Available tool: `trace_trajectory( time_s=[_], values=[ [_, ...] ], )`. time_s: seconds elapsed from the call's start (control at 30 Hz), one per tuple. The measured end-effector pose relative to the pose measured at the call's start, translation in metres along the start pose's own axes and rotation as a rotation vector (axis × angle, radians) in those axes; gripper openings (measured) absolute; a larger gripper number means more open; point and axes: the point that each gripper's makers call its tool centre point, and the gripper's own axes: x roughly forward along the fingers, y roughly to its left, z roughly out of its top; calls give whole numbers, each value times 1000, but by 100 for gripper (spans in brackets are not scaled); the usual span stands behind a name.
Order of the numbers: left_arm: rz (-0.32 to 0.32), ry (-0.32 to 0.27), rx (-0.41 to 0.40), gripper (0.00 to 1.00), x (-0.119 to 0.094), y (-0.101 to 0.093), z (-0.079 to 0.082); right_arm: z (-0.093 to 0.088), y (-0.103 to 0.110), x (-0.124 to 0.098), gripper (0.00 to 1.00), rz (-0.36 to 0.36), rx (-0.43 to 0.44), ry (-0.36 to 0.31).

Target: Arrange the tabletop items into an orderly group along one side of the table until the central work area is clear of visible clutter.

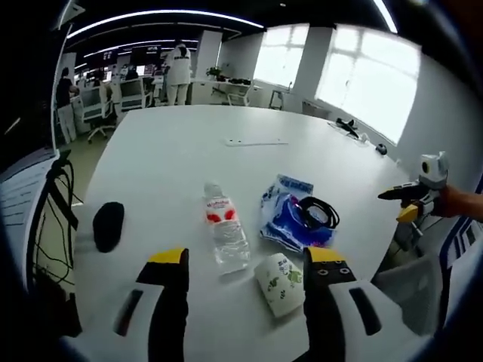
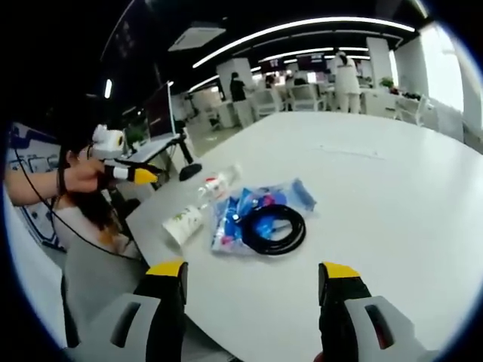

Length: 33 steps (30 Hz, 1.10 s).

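Jaws of the left gripper (image 1: 245, 260) and right gripper (image 2: 253, 271) are both gaping wide, holding nothing. On the white table (image 1: 173, 151), a water bottle (image 1: 225, 230) is lying at twelve o'clock from the left gripper, a paper cup (image 1: 279, 283) at two, a blue packet (image 1: 290, 215) with a black cable coil (image 1: 317, 213) beyond it, and a black mouse (image 1: 108, 225) at ten.
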Motion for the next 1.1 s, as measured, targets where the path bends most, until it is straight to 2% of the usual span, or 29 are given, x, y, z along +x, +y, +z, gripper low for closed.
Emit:
trace_trajectory(
  time_s=[0.27,0.57,0.83,1.0,1.1],
  values=[
    [-11,6,-12,60,19,2,9,-4,-3,-2,72,-8,13,1],
    [21,46,-53,57,35,11,10,-11,-3,-7,72,-15,29,4],
    [47,73,-124,56,55,20,12,-19,0,-10,72,-12,40,15],
    [49,69,-196,56,64,17,17,-20,0,-10,72,-13,45,15],
    [65,86,-229,56,71,17,17,-19,-1,-10,72,-14,45,15]
  ],
)
